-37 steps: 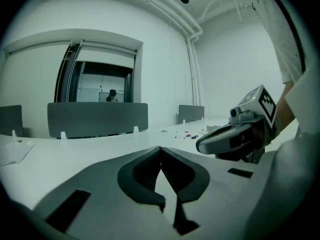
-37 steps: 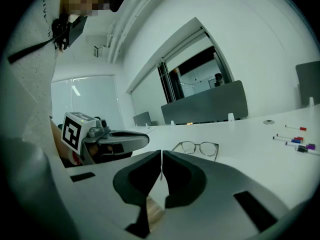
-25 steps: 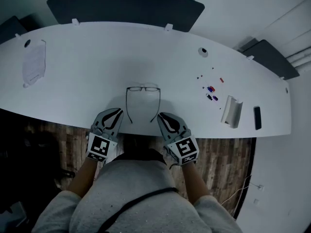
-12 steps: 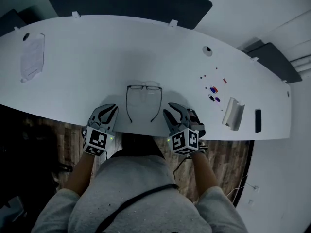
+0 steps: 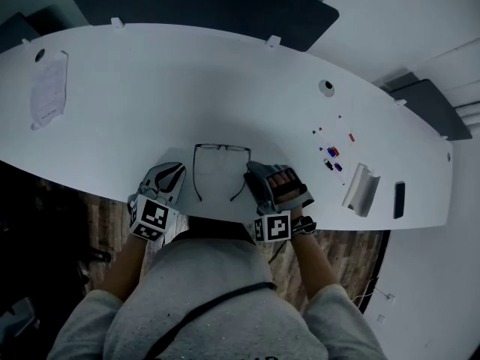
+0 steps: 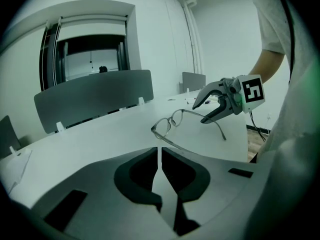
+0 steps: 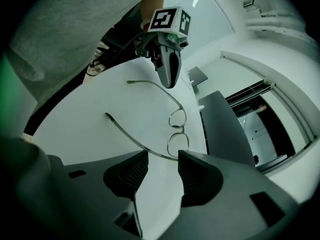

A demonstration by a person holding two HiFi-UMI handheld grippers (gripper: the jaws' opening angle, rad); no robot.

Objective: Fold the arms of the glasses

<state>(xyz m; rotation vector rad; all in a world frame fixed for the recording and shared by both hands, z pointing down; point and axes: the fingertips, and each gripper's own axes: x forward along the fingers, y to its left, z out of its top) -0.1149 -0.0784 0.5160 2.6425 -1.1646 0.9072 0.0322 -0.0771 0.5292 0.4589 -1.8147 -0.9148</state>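
Observation:
A thin-framed pair of glasses [image 5: 222,150] lies on the white table [image 5: 150,88] near its front edge, both arms unfolded and pointing toward me. My left gripper [image 5: 173,173] rests just left of the left arm, shut and empty; in the left gripper view the glasses [image 6: 172,120] lie beyond its closed tips [image 6: 161,151]. My right gripper [image 5: 256,172] is rolled on its side at the right arm's end. Its jaws are opening. In the right gripper view the right arm [image 7: 131,136] crosses the gap at its tips [image 7: 163,159], untouched by either pad.
A sheet of paper [image 5: 49,90] lies at the far left. Small coloured bits [image 5: 330,153], a white holder [image 5: 358,187] and a black phone [image 5: 399,199] sit to the right. A dark chair back [image 5: 202,6] stands behind the table. The front edge runs just under the grippers.
Both grippers have come in closer to the glasses' arm tips. The right gripper has rolled onto its side and gone from shut to open.

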